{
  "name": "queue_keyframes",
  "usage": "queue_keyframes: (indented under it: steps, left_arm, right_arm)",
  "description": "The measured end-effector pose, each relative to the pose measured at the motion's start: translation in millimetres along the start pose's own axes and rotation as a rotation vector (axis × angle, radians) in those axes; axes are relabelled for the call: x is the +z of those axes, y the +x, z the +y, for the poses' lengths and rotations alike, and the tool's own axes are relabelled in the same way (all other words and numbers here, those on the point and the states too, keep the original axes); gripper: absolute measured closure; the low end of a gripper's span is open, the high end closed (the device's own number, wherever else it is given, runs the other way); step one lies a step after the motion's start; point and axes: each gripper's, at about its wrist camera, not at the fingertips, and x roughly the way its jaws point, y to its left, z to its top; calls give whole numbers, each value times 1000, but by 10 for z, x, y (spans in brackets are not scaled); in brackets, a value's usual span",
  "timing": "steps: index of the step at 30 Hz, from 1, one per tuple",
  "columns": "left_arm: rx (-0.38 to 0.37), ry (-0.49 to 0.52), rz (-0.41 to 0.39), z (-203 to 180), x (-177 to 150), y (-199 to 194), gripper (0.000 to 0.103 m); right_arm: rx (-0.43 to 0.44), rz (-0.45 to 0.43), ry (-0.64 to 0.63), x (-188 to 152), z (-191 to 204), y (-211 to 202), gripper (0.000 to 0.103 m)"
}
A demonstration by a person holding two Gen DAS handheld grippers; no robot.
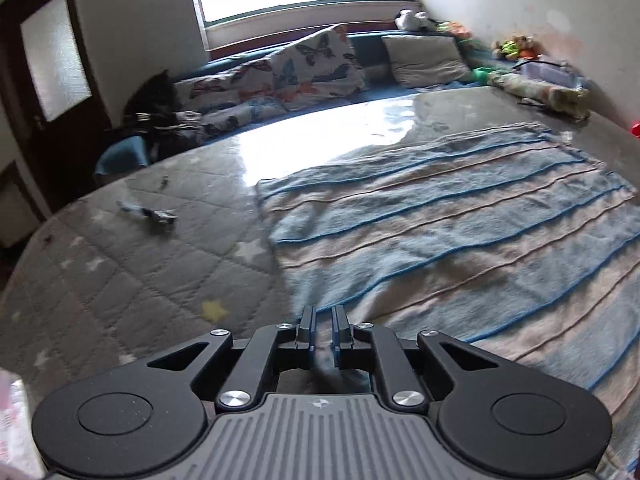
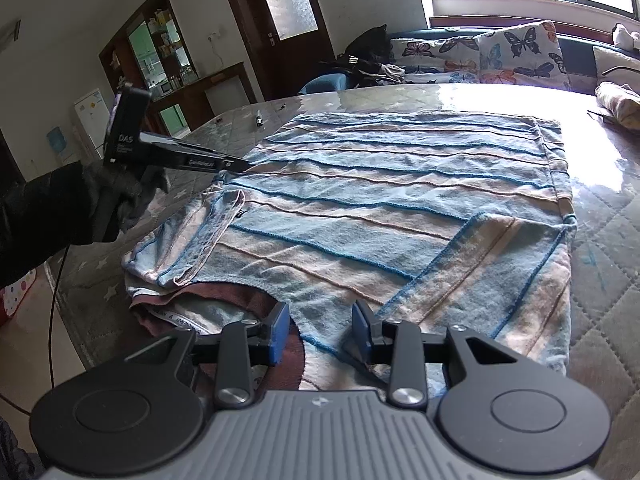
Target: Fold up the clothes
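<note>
A blue and pink striped garment (image 1: 440,220) (image 2: 400,200) lies spread on the quilted mattress (image 1: 140,280). In the right wrist view one sleeve (image 2: 480,264) is folded in over the body, and the other (image 2: 192,240) is bunched at the left edge. My left gripper (image 1: 323,320) is shut on a fold of the garment's left edge. In the right wrist view it (image 2: 238,166) shows at that edge, held by a gloved hand (image 2: 80,200). My right gripper (image 2: 320,328) hovers over the neckline with its jaws partly apart; the cloth lies under them, not pinched.
Butterfly-print pillows (image 1: 316,64) (image 2: 516,56) and a dark bag (image 1: 156,96) line the far side under the window. Small loose items (image 1: 156,216) lie on the mattress left of the garment. A rolled cloth (image 1: 540,92) lies at the far right.
</note>
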Motion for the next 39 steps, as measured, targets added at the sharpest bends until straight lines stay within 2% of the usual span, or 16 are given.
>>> queue_keyframes:
  steps: [5, 9, 13, 15, 20, 23, 31, 35, 39]
  left_arm:
    - [17, -22, -5, 35, -100, -227, 92]
    - [-23, -27, -32, -69, -262, -569, 91]
    - [-92, 40, -60, -317, -507, -952, 87]
    - [-129, 80, -73, -436, -635, -1136, 73]
    - [-195, 220, -101, -727, -907, -1495, 67]
    - [-210, 306, -117, -852, -1028, -1606, 62]
    - [-175, 473, -132, -1113, -1268, -1575, 65]
    - [-154, 514, -168, -1218, -1304, -1533, 76]
    - [-171, 502, -178, -1254, -1296, -1490, 87]
  right_arm:
    - [-19, -7, -7, -17, 22, -15, 68]
    - [-37, -13, -4, -34, 51, -37, 68]
    - [-57, -29, -9, -40, 78, -152, 67]
    - [-69, -39, -15, -47, 89, -242, 66]
    - [-105, -35, -62, -101, 149, -446, 65]
    - [-125, -26, -98, -149, 196, -561, 59]
    - [-185, -1, -171, -301, 283, -662, 57]
    - [-199, 25, -204, -372, 322, -670, 53]
    - [-222, 45, -270, -432, 404, -628, 49]
